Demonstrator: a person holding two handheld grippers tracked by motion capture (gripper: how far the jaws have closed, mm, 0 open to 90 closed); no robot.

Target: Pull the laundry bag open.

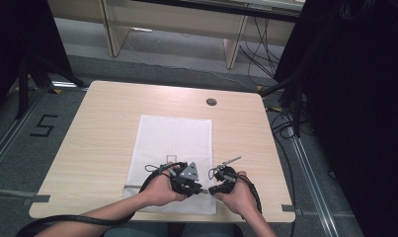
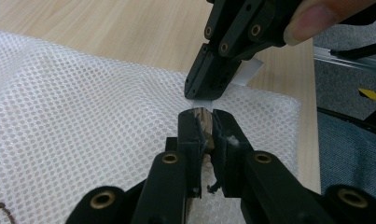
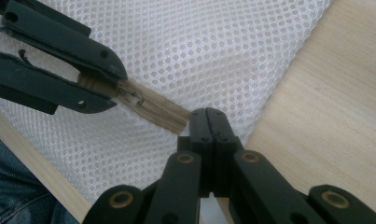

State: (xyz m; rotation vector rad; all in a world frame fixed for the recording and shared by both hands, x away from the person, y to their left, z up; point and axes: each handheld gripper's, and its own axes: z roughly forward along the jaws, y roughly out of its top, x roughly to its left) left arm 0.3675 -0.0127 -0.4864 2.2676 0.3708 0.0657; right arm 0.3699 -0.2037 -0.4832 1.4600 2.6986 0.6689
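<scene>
Zipper on the mesh bag spans both grippers: left gripper clamps the pull, right gripper clamps the end; a skewed pull may jam the slider or slip.

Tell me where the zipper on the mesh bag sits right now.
In the right gripper view, the beige zipper runs along the white mesh bag near the table's front edge, between the left claw and right claw.

Both grippers crowd the near edge of the white mesh bag, the left gripper tip to tip with the right gripper; no passage between them. The wooden table lies bare either side; a small round hole sits beyond.
</scene>
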